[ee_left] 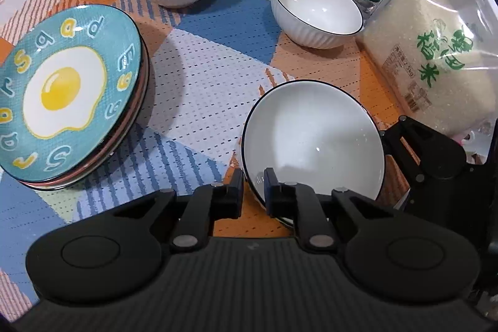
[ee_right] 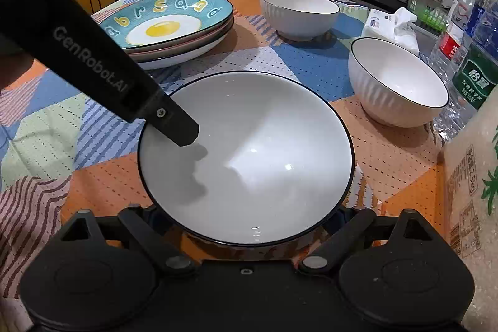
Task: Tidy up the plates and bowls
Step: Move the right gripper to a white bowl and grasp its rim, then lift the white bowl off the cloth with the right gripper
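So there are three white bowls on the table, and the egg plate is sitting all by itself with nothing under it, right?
Not quite. The three white bowls are right, but the egg plate is not alone: it sits on top of a stack of other plates. The right wrist view shows their rims layered beneath it.
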`<act>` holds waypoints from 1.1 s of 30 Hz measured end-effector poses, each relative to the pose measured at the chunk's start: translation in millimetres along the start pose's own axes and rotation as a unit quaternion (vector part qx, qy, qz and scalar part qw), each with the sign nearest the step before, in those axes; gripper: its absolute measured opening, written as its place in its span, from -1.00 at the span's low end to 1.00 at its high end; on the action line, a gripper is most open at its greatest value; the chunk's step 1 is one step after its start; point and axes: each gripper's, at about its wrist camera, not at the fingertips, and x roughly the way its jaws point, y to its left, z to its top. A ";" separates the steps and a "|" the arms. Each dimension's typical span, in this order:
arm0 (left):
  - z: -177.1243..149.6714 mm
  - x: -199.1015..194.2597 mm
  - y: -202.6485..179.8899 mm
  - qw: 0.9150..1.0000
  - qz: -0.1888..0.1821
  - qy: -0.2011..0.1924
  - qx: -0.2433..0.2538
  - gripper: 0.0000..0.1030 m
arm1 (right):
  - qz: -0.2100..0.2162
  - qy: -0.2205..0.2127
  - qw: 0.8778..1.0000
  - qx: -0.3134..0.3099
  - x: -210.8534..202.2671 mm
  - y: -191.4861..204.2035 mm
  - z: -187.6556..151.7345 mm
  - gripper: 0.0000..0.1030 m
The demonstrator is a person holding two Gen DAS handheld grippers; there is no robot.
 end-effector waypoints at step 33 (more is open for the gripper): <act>26.6 -1.4 40.6 0.998 0.067 -0.006 0.004 -0.76 | 0.024 -0.026 0.999 -0.042 41.2 14.9 50.5 0.81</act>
